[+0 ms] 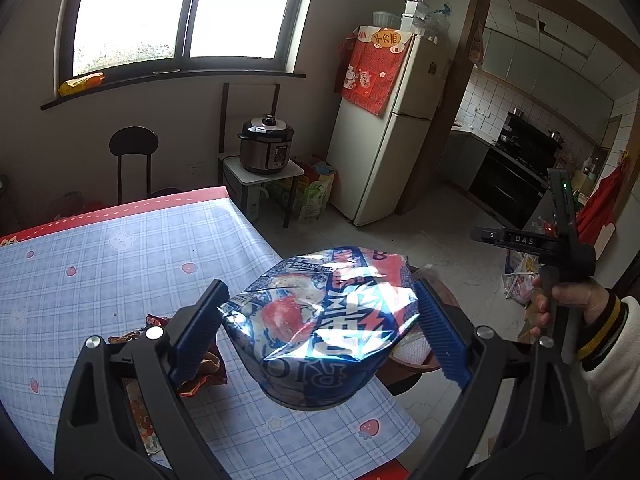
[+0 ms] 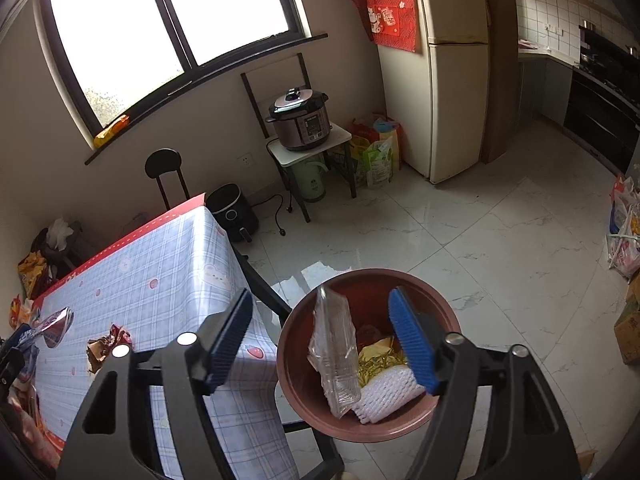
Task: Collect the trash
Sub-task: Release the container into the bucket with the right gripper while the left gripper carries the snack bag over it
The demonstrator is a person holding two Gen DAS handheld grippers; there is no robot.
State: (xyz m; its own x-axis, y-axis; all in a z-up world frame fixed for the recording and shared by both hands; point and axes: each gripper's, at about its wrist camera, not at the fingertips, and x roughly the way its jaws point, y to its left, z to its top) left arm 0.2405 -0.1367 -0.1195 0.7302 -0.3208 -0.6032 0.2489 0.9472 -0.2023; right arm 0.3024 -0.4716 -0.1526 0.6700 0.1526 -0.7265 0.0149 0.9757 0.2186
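- Snack bag [image 1: 320,320]: large foil pouch, glossy and crinkled, printed in blue, white and red with bold white lettering and a red fruit picture; bright glare across its face. It sits puffed and upright between the blue ribbed pads of the left gripper [image 1: 320,328], which press on both its sides; it is held above the table edge, over the corner nearest the bin.
- Right gripper [image 2: 324,340]: jaws spread wide, nothing between the pads; it hangs over the trash bin [image 2: 292,364].
- Trash bin: round, reddish-brown, standing on the tiled floor just beside the table. Inside lie a clear plastic wrapper [image 2: 336,356], a white foam net sleeve [image 2: 388,396] and a gold foil scrap [image 2: 376,356].
- Table [image 1: 120,248]: covered with a blue plaid cloth with strawberry and bear prints, red border.
- Crumpled red-and-gold wrapper [image 2: 106,346]: lies on the cloth, near the left gripper.
- Person's hand [image 1: 568,304], in a cuffed white sleeve, grips the right gripper's handle.
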